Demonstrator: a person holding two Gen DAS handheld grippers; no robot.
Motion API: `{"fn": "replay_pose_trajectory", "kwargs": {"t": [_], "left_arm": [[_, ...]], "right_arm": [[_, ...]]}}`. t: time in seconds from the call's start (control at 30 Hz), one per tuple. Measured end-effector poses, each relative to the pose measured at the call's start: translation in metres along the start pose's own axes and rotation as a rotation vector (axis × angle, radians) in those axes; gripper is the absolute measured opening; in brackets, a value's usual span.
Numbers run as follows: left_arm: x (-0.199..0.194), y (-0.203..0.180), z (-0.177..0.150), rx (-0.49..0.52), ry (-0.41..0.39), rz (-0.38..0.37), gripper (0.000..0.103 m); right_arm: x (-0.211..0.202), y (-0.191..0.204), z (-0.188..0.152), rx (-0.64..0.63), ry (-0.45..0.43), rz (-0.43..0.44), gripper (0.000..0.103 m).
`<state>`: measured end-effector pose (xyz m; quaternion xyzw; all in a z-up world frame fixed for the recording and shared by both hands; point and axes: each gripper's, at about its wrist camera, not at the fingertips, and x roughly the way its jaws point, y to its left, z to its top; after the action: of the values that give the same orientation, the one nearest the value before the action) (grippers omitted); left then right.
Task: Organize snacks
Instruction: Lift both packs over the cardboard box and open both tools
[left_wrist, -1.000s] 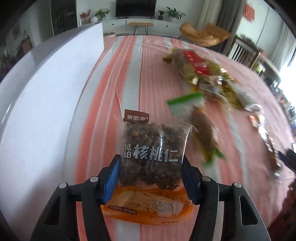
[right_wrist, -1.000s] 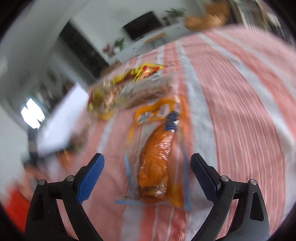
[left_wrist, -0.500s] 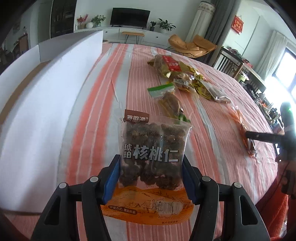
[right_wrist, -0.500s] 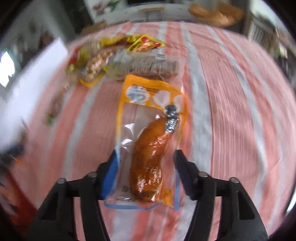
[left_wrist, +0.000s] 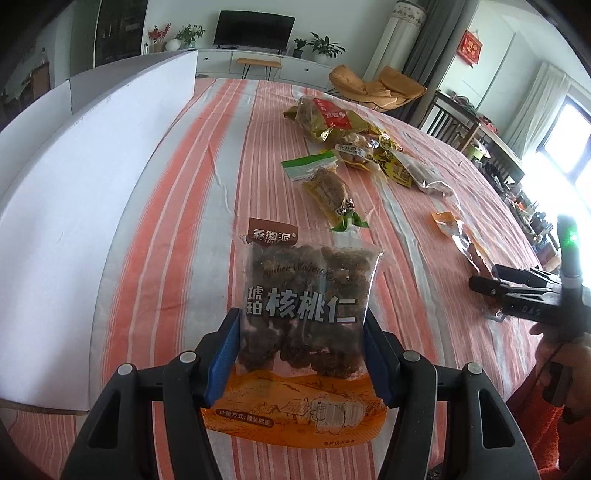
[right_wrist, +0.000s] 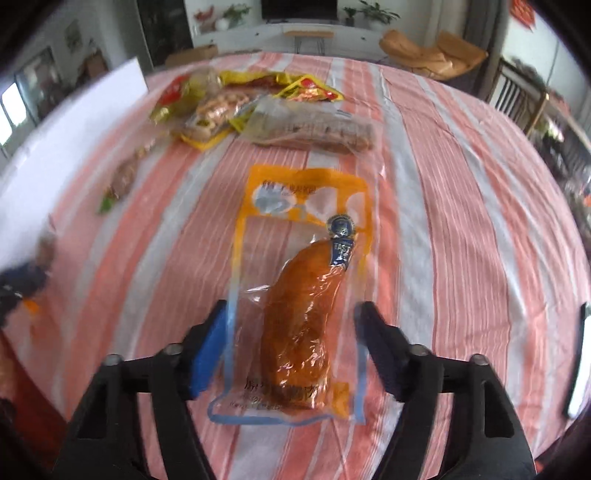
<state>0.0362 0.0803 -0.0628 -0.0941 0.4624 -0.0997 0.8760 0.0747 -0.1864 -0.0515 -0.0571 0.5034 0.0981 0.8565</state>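
Left wrist view shows the walnut kernel bag (left_wrist: 303, 295), a clear pouch with an orange bottom band, clamped across its lower half between the blue pads of the left gripper (left_wrist: 301, 354). The jaws are drawn in against both side edges, so the bag stands up and forward from the fingers, a hold that suits carrying it. To its left stretches the white box (left_wrist: 74, 206), probably the place the snacks are meant to go.

Right wrist view has the sausage pack (right_wrist: 295, 295), a flat orange-bordered clear sleeve, lying on the striped tablecloth (right_wrist: 461, 221) with its near end between the fingers of the right gripper (right_wrist: 291, 347). Those jaws have just been opening, and now flank the pack's edges without visibly pressing on it. I judge the grip not yet secure.

Farther off, a green-topped packet (left_wrist: 325, 181) lies alone past the walnut bag, and a heap of yellow and red snack bags (right_wrist: 236, 99) sits at the far end with a long clear packet of brown pieces (right_wrist: 314, 127) beside it. These wait untouched, well apart from both grippers.
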Motion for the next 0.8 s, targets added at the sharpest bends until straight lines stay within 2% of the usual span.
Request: {"fn": "replay_pose_trajectory", "kwargs": {"t": [0.1,0.2,0.23,0.27,0.33,0.4,0.43,0.53,0.6,0.67,0.8], "left_arm": [[0.003,0.000,-0.002,0.004,0.010,0.001,0.061],[0.004,-0.004,-0.003,0.019,0.008,0.002,0.061],[0.003,-0.004,-0.003,0.019,0.008,-0.004,0.061],[0.003,-0.005,-0.003,0.019,0.006,-0.014,0.061],[0.000,-0.007,-0.002,0.021,0.000,-0.024,0.061],[-0.005,-0.008,-0.001,0.015,-0.008,-0.043,0.061],[-0.009,-0.009,0.001,0.007,-0.014,-0.060,0.061],[-0.023,-0.013,0.008,-0.004,-0.043,-0.099,0.061],[-0.034,-0.016,0.012,-0.004,-0.064,-0.116,0.061],[-0.044,-0.017,0.016,-0.010,-0.081,-0.138,0.061],[-0.067,-0.012,0.025,-0.051,-0.114,-0.189,0.061]], "right_arm": [[0.009,0.000,-0.004,-0.029,0.005,-0.053,0.095],[0.013,-0.009,-0.007,-0.016,-0.017,-0.026,0.097],[0.015,-0.017,-0.008,0.025,-0.008,0.014,0.096],[0.012,-0.021,-0.009,0.038,-0.022,0.021,0.085],[0.005,-0.022,-0.009,0.054,-0.021,-0.009,0.073],[-0.005,-0.034,-0.008,0.136,-0.045,0.082,0.061],[-0.012,-0.041,-0.006,0.177,-0.067,0.130,0.049],[-0.022,-0.059,-0.005,0.324,-0.085,0.287,0.049],[-0.025,-0.060,-0.006,0.364,-0.082,0.318,0.049],[-0.024,-0.066,-0.010,0.427,-0.084,0.399,0.049],[-0.024,-0.074,-0.017,0.578,-0.109,0.641,0.049]]}}
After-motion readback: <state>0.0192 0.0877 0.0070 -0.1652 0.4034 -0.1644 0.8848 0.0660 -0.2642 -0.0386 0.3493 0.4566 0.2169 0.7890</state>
